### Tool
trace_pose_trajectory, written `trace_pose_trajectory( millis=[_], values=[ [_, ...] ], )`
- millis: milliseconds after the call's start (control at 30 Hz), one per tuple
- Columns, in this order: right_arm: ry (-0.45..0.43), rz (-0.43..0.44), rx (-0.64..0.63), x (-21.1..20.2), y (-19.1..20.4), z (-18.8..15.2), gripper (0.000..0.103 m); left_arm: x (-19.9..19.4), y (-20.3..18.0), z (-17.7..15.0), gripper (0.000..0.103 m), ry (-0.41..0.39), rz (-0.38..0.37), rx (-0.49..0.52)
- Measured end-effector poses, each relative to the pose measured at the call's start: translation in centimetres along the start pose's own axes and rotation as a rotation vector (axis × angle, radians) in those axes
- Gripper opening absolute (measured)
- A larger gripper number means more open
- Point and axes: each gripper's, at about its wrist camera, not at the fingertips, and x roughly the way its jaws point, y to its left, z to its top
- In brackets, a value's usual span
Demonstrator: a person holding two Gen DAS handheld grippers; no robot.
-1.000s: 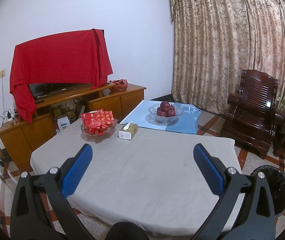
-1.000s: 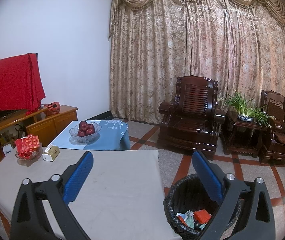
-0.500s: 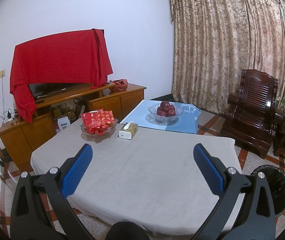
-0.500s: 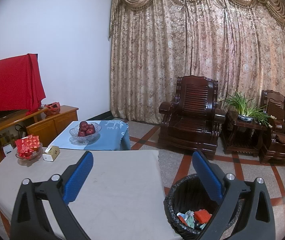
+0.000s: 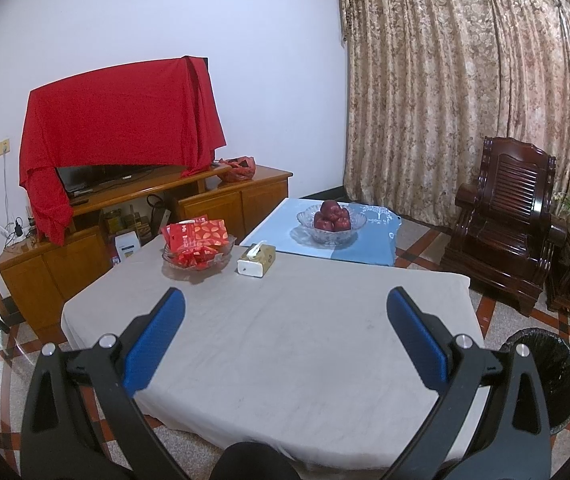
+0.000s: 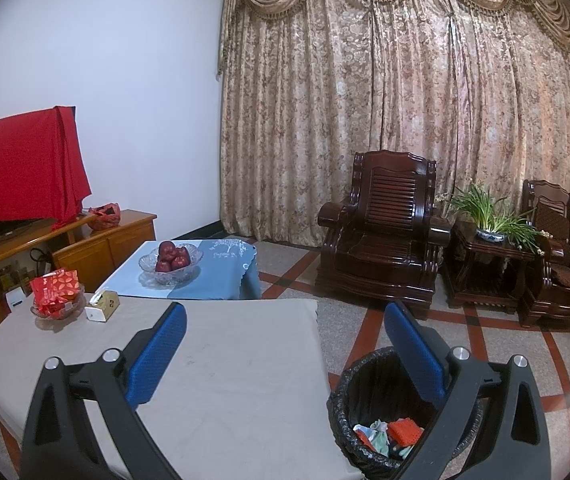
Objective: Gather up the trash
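Note:
A black bin point(image 6: 381, 412) lined with a black bag stands on the floor right of the table; red, white and greenish trash point(image 6: 389, 434) lies inside it. The bin also shows at the right edge of the left wrist view point(image 5: 549, 376). My left gripper point(image 5: 285, 308) is open and empty above the grey-covered table point(image 5: 285, 352). My right gripper point(image 6: 285, 316) is open and empty over the table's right edge, its right finger above the bin.
On the table's far side are a glass bowl of red packets point(image 5: 199, 246) and a tissue box point(image 5: 257, 260). A bowl of apples point(image 5: 331, 220) sits on a blue-covered table beyond. A wooden TV cabinet point(image 5: 125, 232) stands left, dark armchairs point(image 6: 385, 232) right.
Almost nothing; the right wrist view has shifted very slightly. Both grippers stay open and empty.

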Motion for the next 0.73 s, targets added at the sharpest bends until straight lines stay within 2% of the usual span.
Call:
trace_pose_trajectory(
  millis=[733],
  values=[
    [0.011,0.004,0.003,0.39,0.45,-0.59,0.097,0.17,0.63,-1.01,0.098,0.002,0.007,0.009]
  ],
)
